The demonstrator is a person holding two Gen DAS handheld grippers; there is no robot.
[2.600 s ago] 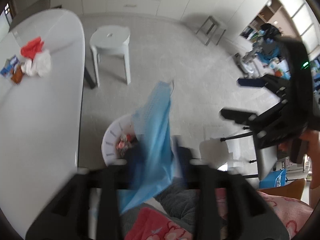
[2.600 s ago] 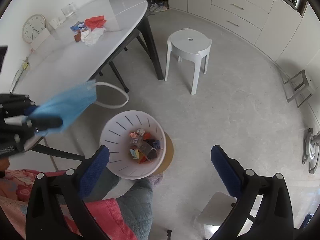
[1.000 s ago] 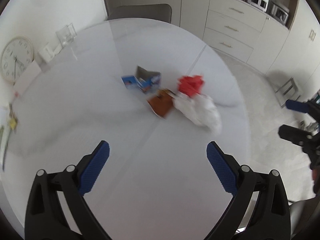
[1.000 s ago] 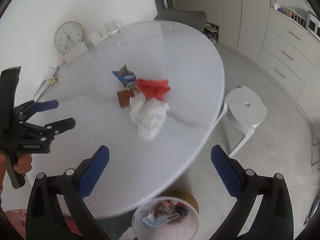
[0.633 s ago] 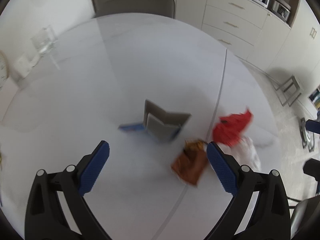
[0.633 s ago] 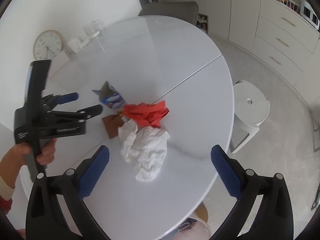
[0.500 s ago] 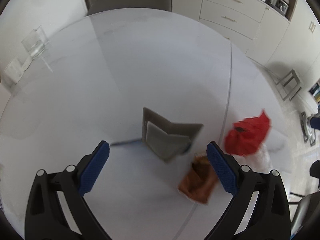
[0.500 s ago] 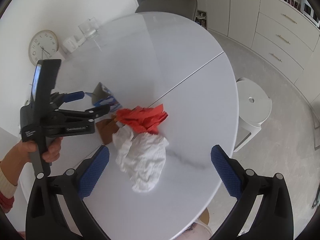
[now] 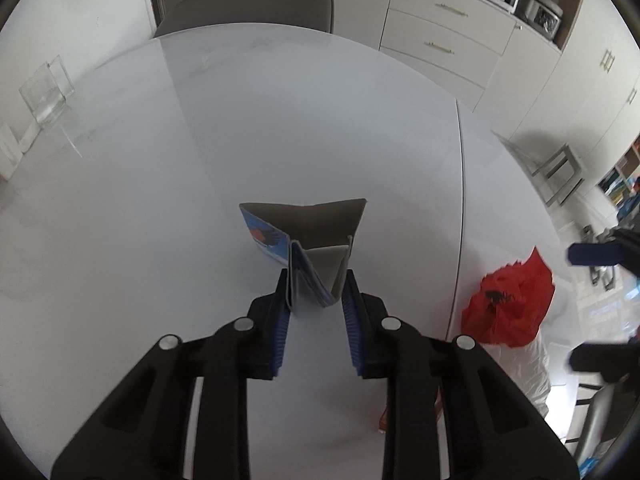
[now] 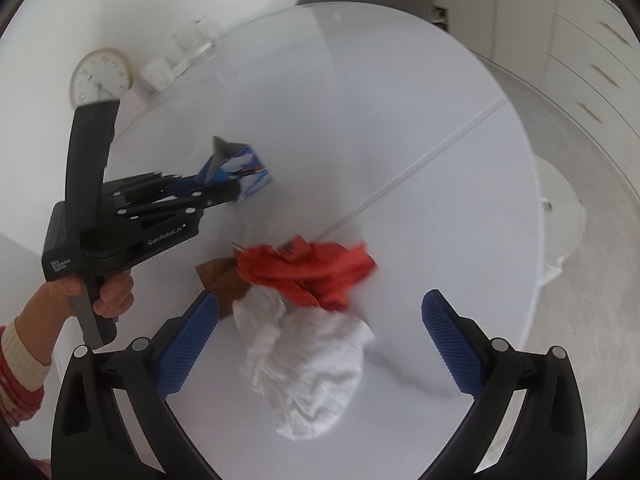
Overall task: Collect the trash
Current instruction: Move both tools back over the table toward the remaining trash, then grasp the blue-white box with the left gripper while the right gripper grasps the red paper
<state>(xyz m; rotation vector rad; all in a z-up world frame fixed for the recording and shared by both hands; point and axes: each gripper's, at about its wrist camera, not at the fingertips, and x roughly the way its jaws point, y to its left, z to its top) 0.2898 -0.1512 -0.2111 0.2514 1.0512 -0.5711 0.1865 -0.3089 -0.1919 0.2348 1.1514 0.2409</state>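
A torn blue-printed cardboard box [image 9: 316,240] lies open on the white round table [image 9: 280,120]. My left gripper [image 9: 316,292] is shut on its near flap; it also shows in the right wrist view [image 10: 228,192], gripping the box [image 10: 248,176]. My right gripper [image 10: 316,320] is open and empty, just above a crumpled white tissue [image 10: 308,368], a red plastic wrapper [image 10: 308,268] and a brown paper scrap [image 10: 222,280]. The red wrapper [image 9: 512,304] shows at right in the left wrist view.
A clear glass container [image 9: 44,92] and a round clock [image 10: 100,76] stand at the table's far left by the wall. A grey chair [image 9: 248,8] is behind the table. A white stool [image 10: 560,216] stands on the floor at right.
The left gripper dropped a blue mask at the bin, moved to the table and closed on the cardboard box. The right gripper moved down over the tissue and red wrapper.
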